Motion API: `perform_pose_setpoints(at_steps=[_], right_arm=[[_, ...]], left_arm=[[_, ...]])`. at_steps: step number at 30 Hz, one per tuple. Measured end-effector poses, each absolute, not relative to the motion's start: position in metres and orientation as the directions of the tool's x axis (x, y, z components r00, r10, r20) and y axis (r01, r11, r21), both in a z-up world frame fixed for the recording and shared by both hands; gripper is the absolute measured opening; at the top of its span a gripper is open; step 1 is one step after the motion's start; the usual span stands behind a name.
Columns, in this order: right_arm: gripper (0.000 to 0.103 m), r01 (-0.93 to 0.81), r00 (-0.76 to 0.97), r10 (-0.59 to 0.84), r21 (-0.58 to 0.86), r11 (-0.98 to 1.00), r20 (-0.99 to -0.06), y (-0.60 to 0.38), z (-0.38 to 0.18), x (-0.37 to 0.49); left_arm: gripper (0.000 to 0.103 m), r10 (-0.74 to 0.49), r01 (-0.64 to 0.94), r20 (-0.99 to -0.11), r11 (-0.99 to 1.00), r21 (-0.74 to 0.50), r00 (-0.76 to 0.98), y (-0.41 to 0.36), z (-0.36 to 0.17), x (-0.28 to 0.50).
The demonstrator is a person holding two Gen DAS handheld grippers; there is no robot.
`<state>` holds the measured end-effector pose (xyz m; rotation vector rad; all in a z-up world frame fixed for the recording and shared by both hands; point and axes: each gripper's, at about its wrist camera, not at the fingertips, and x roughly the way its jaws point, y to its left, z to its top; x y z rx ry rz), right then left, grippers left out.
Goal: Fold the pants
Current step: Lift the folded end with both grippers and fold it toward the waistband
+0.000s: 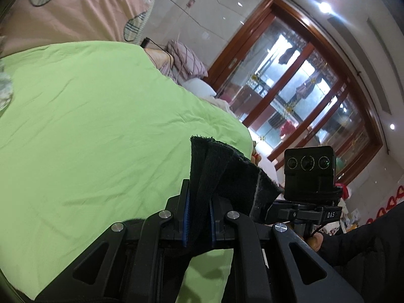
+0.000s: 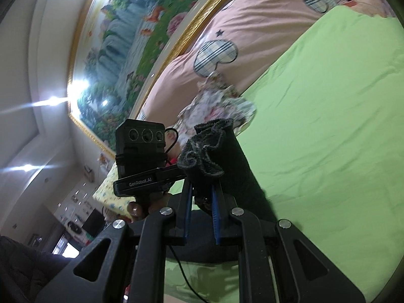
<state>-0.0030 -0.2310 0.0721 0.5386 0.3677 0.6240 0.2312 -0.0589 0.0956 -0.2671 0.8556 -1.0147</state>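
Both tools are clamped on the black pants: left tool [image 1: 199, 217] and right tool [image 2: 203, 214] each pinch a bunched edge of the pants [image 1: 222, 174], held up off the green bed [image 1: 101, 126]. I'd keep both edges level and taut before laying down. Plenty of open sheet ahead; only the floral cloth [image 2: 219, 106] sits beyond the right tool.

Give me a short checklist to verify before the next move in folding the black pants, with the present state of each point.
1. Left tool shut on the black pants: ok, fabric sits between its blue pads.
2. Right tool shut on the pants: ok, a bunched edge sticks out past the fingers.
3. Green sheet ahead free for laying down: ok in the part that shows.
4. Floral cloth away from the landing place: cannot tell, it lies near the pink quilt.
5. Pant legs hanging straight and even: cannot tell, hidden below both tools.
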Motion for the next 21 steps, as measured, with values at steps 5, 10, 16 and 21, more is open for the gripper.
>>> perform_pose_setpoints(at_steps=[5, 10, 16, 21], right_arm=[[0.015, -0.481, 0.701, 0.686, 0.58, 0.657, -0.195, -0.205, 0.063, 0.012], [0.015, -0.498, 0.652, 0.721, 0.584, 0.641, -0.236, -0.179, 0.053, 0.027], [0.015, -0.497, 0.587, 0.749, 0.594, 0.633, -0.307, -0.149, 0.03, 0.045], [0.015, -0.482, 0.548, 0.754, 0.6, 0.639, -0.362, -0.132, 0.011, 0.057]], left_arm=[[0.011, -0.827, 0.6, -0.487, 0.547, -0.583, 0.281, -0.03, 0.086, 0.223], [0.011, -0.819, 0.563, -0.478, 0.568, -0.6, 0.318, 0.004, 0.073, 0.209], [0.011, -0.796, 0.5, -0.493, 0.605, -0.62, 0.351, 0.034, 0.046, 0.197], [0.011, -0.775, 0.43, -0.514, 0.632, -0.645, 0.368, 0.057, 0.019, 0.19]])
